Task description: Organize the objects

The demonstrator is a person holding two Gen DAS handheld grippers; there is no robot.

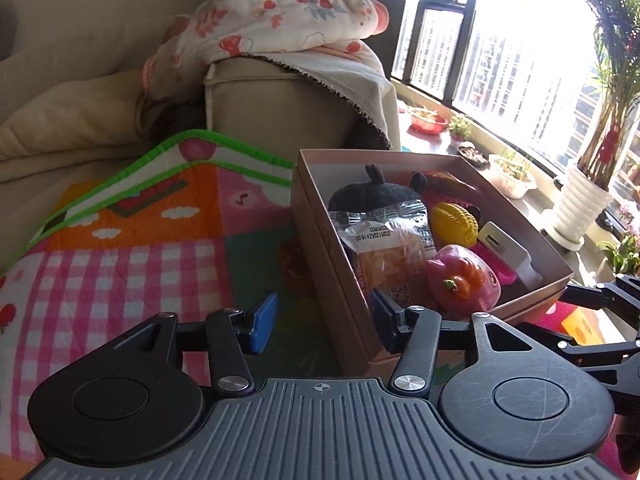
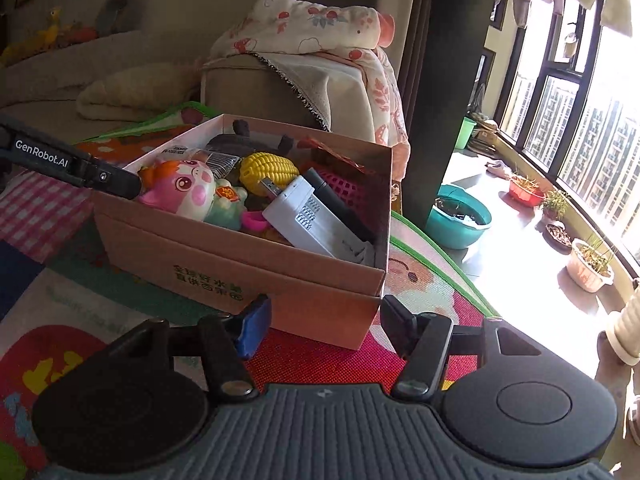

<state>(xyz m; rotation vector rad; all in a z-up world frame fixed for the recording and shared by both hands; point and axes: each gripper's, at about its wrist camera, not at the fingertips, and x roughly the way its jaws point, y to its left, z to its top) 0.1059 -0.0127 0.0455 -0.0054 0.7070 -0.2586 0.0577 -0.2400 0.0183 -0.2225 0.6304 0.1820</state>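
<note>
A brown cardboard box point(image 1: 336, 264) stands on a colourful play mat point(image 1: 120, 264). It holds a pink pig toy point(image 1: 464, 280), a wrapped bread packet point(image 1: 392, 248), a yellow corn toy point(image 1: 454, 224), a black plush point(image 1: 372, 194) and a white device point(image 1: 508, 248). My left gripper point(image 1: 324, 322) is open and empty, its fingers either side of the box's near left wall. My right gripper point(image 2: 326, 328) is open and empty, just in front of the box's point(image 2: 256, 268) near right corner. There the pig toy point(image 2: 180, 190), corn toy point(image 2: 270, 168) and white device point(image 2: 308, 216) show.
A beige sofa point(image 1: 276, 108) with a floral blanket point(image 1: 280, 20) stands behind the box. Plant pots point(image 1: 512, 174) and a white vase point(image 1: 580, 204) line the window sill at the right. A teal basin point(image 2: 460, 216) sits on the floor beyond the mat edge.
</note>
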